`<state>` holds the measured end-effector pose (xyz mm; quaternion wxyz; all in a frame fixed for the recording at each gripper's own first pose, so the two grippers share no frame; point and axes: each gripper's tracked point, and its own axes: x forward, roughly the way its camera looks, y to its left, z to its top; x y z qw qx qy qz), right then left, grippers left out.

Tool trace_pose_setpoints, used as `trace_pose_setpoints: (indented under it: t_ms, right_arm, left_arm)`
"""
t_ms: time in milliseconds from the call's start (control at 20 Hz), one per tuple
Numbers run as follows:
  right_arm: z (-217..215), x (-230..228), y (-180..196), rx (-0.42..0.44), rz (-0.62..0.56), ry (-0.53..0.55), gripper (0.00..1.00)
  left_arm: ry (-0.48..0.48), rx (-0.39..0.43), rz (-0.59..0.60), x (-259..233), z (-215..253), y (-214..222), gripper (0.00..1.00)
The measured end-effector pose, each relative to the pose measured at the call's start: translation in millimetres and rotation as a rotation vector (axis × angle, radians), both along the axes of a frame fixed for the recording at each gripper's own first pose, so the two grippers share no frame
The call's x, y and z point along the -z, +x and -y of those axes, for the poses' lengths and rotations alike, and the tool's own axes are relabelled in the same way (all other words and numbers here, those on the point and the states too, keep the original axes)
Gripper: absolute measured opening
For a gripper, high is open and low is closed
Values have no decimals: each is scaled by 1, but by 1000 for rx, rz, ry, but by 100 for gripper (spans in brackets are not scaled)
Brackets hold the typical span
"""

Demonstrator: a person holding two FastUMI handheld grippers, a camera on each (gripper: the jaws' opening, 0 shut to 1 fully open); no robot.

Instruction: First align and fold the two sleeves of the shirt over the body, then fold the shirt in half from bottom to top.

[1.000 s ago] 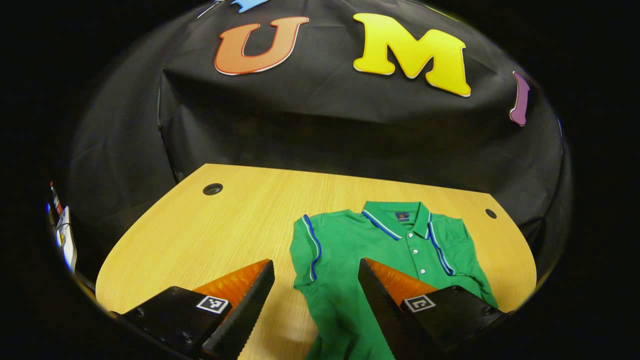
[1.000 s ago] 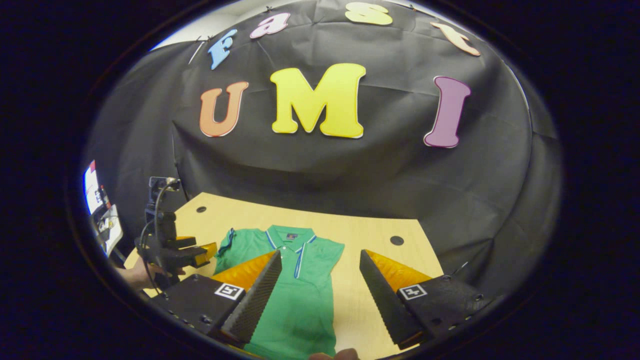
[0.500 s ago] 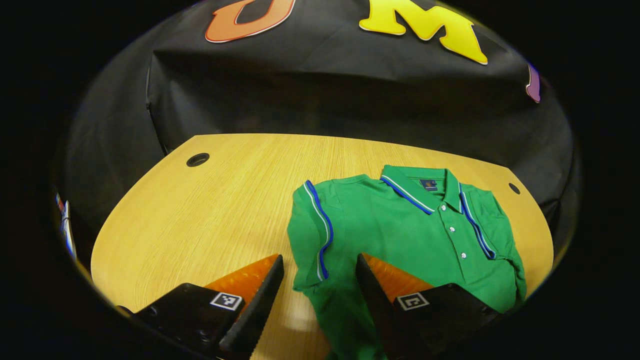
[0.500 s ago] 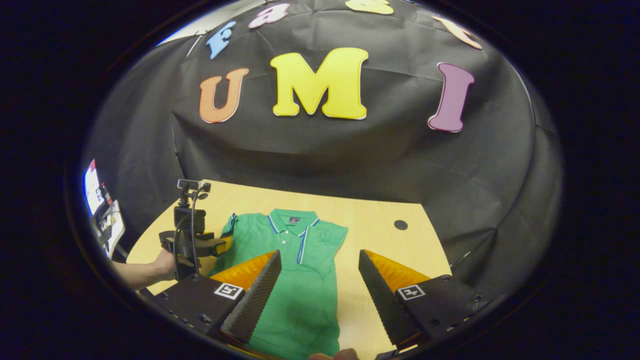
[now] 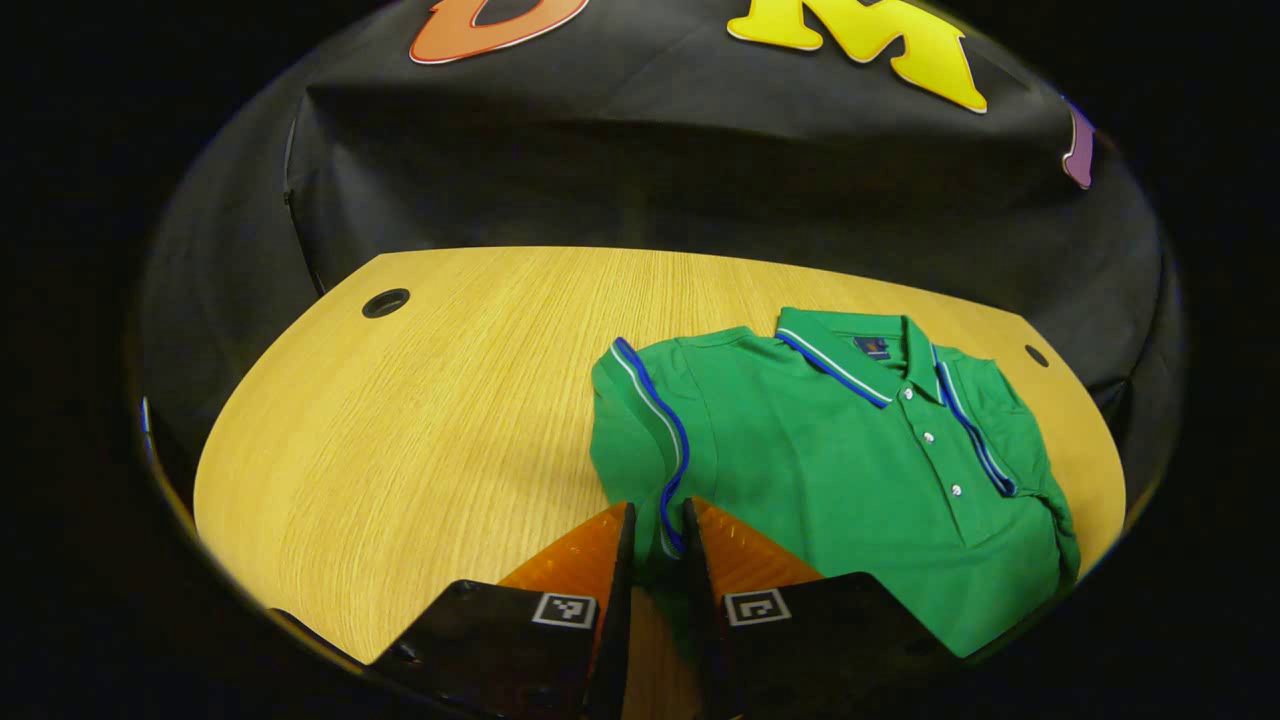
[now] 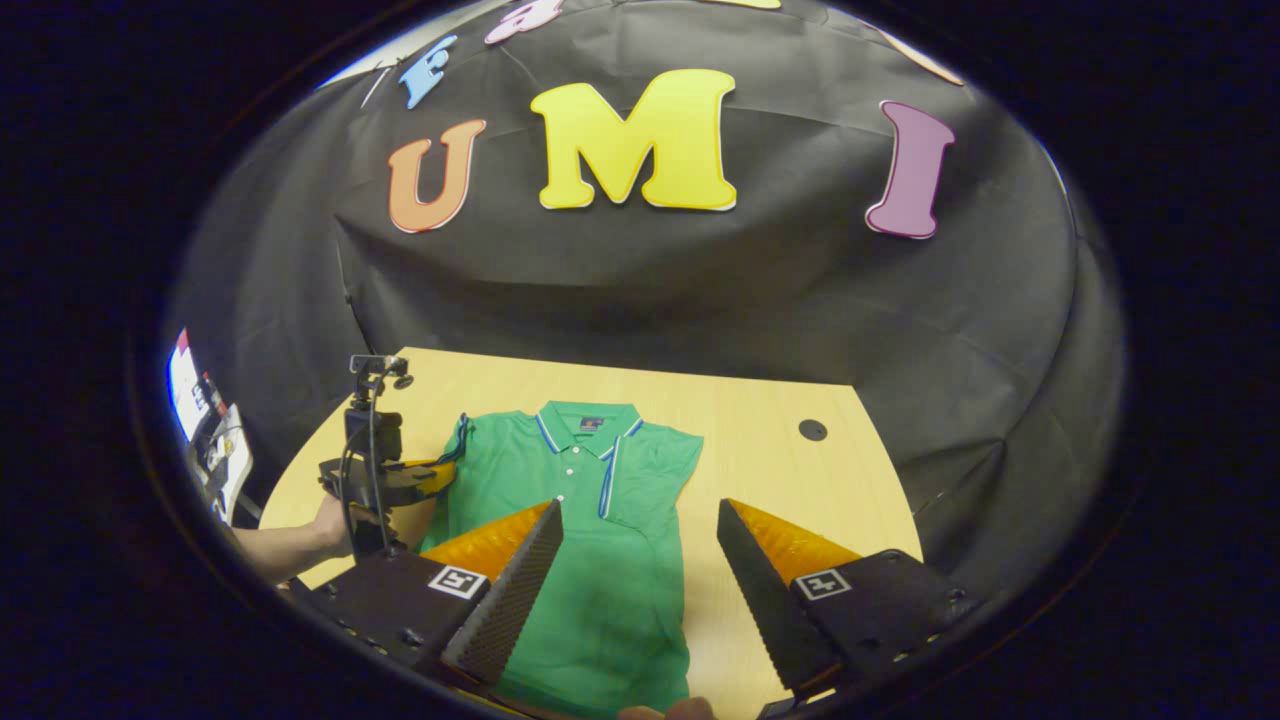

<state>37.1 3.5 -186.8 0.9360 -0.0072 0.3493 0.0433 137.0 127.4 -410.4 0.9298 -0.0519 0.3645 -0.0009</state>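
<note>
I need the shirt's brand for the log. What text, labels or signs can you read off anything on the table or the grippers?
Neck tag inside the collar of the green shirt: too small to read.
Square coded markers on the left gripper and right gripper: patterns, no words.
Papers at the booth's edge: blurred, unreadable.

Shirt (image 5: 850, 470) hem cut off (bottom edge); collar label unreadable.

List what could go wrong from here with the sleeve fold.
1. The left gripper pinches only the striped edge of the left sleeve, so the fabric may slip out mid-fold.
2. The right gripper hangs open above the green polo shirt, holding nothing, so pulling the sleeve could drag the whole shirt across the wooden table.
</note>
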Motion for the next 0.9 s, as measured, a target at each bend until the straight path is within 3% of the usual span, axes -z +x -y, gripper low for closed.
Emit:
trace_pose_setpoints:
  t_ms: [50, 100, 200, 550, 900]
  right_arm:
    - [0, 2, 0, 0, -8, -2, 96]
    - [2, 2, 1, 5, -11, -1, 96]
    - [4, 1, 4, 20, -9, 10, 96]
    - [2, 2, 0, 22, -13, 13, 95]
    - [21, -5, -12, 53, 9, 2, 95]
  left_arm:
    - [7, -9, 8, -2, -5, 1, 30]
    - [1, -13, 18, -6, -7, 1, 16]
    - [-21, -26, 45, -18, -9, 4, 11]
    - [0, -15, 104, -56, 0, 18, 8]
    - [-22, 125, 194, -104, 76, 37, 8]
